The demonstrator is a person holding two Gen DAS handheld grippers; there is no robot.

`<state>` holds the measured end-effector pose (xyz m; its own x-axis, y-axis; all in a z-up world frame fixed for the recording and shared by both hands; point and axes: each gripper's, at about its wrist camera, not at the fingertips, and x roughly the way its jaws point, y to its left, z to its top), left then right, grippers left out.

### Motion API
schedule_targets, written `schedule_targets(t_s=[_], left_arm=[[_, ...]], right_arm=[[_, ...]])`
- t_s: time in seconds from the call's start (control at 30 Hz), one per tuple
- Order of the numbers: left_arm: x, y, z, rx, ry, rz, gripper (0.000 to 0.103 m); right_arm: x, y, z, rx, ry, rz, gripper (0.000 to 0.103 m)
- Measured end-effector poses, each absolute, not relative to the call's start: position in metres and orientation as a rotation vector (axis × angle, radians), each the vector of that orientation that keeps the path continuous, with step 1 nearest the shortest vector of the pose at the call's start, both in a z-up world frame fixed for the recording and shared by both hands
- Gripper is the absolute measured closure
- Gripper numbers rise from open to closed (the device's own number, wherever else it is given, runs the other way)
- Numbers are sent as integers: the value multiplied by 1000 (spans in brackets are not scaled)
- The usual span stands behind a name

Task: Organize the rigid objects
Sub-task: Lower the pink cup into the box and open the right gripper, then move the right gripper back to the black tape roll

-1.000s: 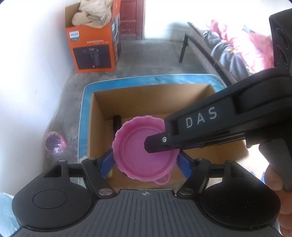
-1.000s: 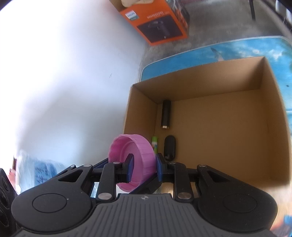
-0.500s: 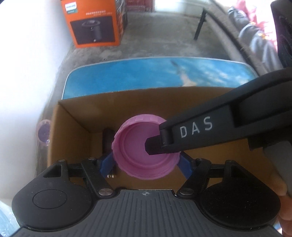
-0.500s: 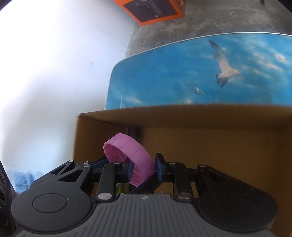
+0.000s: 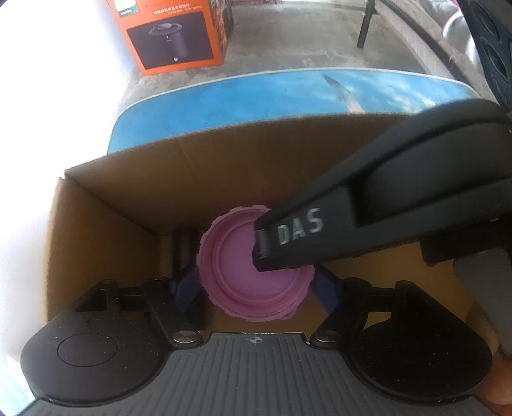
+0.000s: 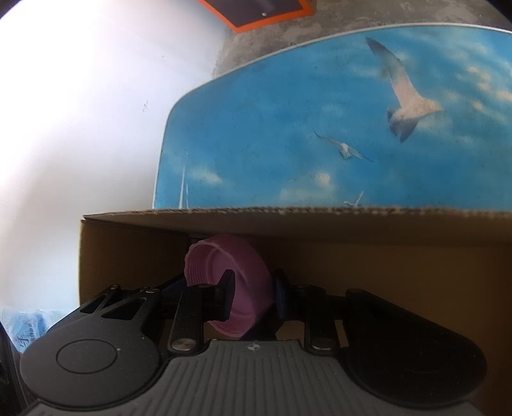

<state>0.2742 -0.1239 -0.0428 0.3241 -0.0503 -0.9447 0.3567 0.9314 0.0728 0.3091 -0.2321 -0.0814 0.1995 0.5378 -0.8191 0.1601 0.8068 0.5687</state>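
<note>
A pink screw lid (image 5: 230, 262) hangs low inside an open cardboard box (image 5: 224, 179), near its far left corner. My left gripper (image 5: 256, 289) is shut on the pink lid, its blue pads (image 5: 188, 284) pressing opposite sides of the rim. The right gripper (image 6: 252, 297) is also shut on the pink lid (image 6: 236, 259), pinching its rim wall with one finger inside and one outside. In the left wrist view the right gripper's black finger (image 5: 307, 236) reaches in from the right. A dark cylinder (image 5: 182, 249) lies behind the lid, mostly hidden.
The box (image 6: 384, 256) stands on a blue table (image 6: 288, 128) printed with gulls. An orange appliance carton (image 5: 176, 35) sits on the concrete floor beyond it, beside a white wall. A black bench leg (image 5: 364, 25) stands at the back right.
Both grippers have sunk with the pink lid down into the box, toward its far wall. The box rim now stands above the lid in the right wrist view.
</note>
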Motion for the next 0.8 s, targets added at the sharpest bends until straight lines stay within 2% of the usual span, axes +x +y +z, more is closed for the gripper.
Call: schedule_targets(t_s=[0.2,0.23,0.33,0.57,0.6,0.67,0.73,0.8], left_arm=[[269,-125,-41,263,1206,-263,25],[268,-125,-39,258,1202,-259,25],[266,-123,-31,238,1186,-251,24],[243,-116,4,223,1120,-245,22],[240,-114,10,214,1104,-247,20],[230,-108,24,198,1065,-250,17],[218,-102,40,187,1019,-254,13],[203,-94,57,176,972,-262,11]], right_arm=[[307,-228,-84,602,1355,271,72],[306,-228,-84,603,1354,271,67],[298,-227,-73,596,1329,269,40],[269,-232,-34,562,1228,259,22],[263,-234,-25,557,1206,250,20],[247,-236,-5,543,1151,232,7],[230,-247,18,523,1081,215,1],[207,-247,42,508,1009,202,0]])
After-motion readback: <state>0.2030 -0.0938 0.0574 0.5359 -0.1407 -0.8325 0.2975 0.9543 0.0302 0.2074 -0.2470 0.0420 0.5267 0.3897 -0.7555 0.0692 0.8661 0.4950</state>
